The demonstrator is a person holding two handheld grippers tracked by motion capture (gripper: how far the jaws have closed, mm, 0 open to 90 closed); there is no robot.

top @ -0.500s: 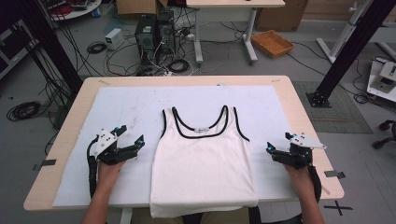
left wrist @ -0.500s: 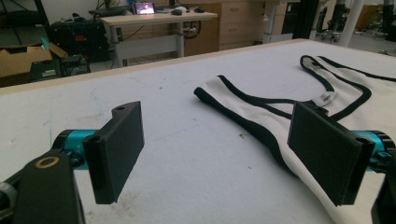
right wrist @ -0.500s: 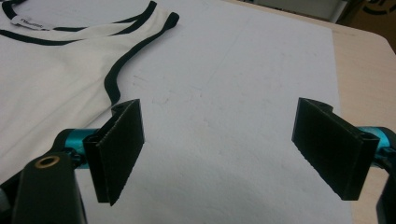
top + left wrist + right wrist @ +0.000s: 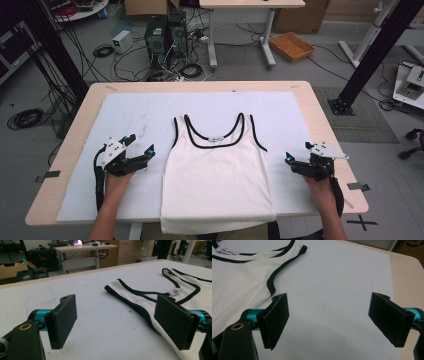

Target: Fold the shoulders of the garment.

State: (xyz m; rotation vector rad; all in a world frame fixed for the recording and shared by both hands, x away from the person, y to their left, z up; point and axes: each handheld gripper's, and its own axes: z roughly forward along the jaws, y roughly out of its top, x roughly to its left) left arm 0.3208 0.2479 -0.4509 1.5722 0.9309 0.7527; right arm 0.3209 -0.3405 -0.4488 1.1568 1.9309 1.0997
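A white tank top (image 4: pixel 217 175) with black trim lies flat on the white mat (image 4: pixel 135 110), neck away from me and hem hanging over the table's front edge. My left gripper (image 4: pixel 141 144) hovers just left of the top's left armhole, jaws wide open and empty. In the left gripper view the gripper (image 4: pixel 116 305) faces the near strap (image 4: pixel 132 296), which runs toward its right jaw. My right gripper (image 4: pixel 298 152) sits right of the top, open with nothing between its jaws. In the right gripper view the gripper (image 4: pixel 329 302) has bare mat between its jaws and the top (image 4: pixel 239 282) to the left.
The wooden table (image 4: pixel 325 115) shows bare margins around the mat. Beyond it, on the floor, stand computer towers (image 4: pixel 165 35), cables, a desk (image 4: pixel 240 30) and a wooden tray (image 4: pixel 291 46). Black frame posts (image 4: pixel 370 55) rise at both sides.
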